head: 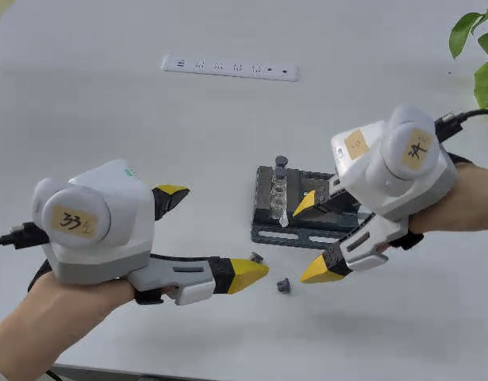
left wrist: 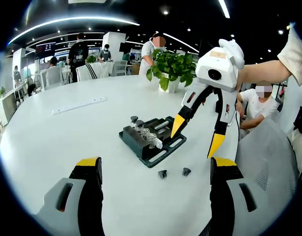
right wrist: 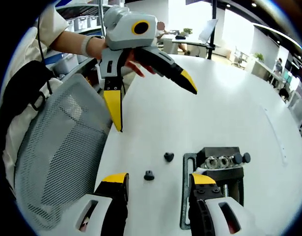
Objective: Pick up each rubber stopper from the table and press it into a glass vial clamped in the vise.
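Note:
A dark vise [head: 303, 235] sits on the white table and clamps a row of glass vials [head: 280, 194]. The two farthest vials carry grey stoppers [head: 282, 162]; two nearer ones [right wrist: 215, 161] stand uncapped. Two loose rubber stoppers [head: 257, 257] [head: 283, 286] lie on the table just in front of the vise, also visible as stoppers [left wrist: 162, 173] [left wrist: 186, 171] and stoppers [right wrist: 169, 157] [right wrist: 149, 175]. My left gripper [head: 216, 234] is open and empty, left of the stoppers. My right gripper [head: 309, 238] is open and empty, over the vise's near end.
A white power strip [head: 229, 68] lies at the far side of the table. A potted plant [head: 478, 48] stands at the far right. A grey mesh chair [right wrist: 57, 147] is at the table's near edge. People sit and stand in the background.

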A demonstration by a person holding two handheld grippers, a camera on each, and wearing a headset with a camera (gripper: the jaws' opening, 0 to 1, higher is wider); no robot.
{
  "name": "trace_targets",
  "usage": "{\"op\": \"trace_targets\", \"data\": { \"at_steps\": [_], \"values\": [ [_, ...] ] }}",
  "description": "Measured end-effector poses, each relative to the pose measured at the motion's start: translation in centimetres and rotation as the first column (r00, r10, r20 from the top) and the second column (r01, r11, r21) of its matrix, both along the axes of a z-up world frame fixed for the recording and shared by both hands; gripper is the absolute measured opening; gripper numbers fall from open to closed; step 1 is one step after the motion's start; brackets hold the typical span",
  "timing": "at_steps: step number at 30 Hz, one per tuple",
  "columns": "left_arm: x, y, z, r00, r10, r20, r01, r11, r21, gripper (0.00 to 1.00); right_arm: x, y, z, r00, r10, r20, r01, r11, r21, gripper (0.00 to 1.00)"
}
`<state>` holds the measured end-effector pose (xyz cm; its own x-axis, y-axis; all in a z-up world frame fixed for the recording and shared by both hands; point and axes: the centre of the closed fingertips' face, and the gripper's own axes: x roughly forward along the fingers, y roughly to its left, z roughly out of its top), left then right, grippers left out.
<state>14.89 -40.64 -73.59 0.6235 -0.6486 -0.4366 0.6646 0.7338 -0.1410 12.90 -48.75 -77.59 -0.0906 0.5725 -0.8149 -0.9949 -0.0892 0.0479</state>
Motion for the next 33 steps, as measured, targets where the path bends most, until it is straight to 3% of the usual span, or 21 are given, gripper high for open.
{"op": "trace_targets", "data": {
  "at_steps": [5,12,21,33],
  "values": [
    [-0.1,0.0,0.1,1.000,-0.001,0.002,0.001,1.000,-0.002,0.90,-0.7,-0.5,-1.5,1.000,-0.013,-0.024,0.014,1.000,0.007,0.43],
    [-0.3,-0.2,0.1,1.000,-0.003,-0.003,0.003,1.000,-0.001,0.90,-1.0,-0.4,-2.5,1.000,-0.010,-0.015,0.010,0.999,0.041,0.34],
    [-0.6,-0.1,-0.1,1.000,0.004,-0.012,-0.004,1.000,0.000,0.90,-1.6,0.2,-4.5,1.000,0.019,0.005,-0.019,0.999,0.029,0.26],
    [-0.7,0.3,-0.4,1.000,0.017,-0.020,-0.017,1.000,0.001,0.89,-1.6,0.5,-5.0,1.000,0.011,0.000,-0.011,1.000,0.029,0.14]
  ]
}}
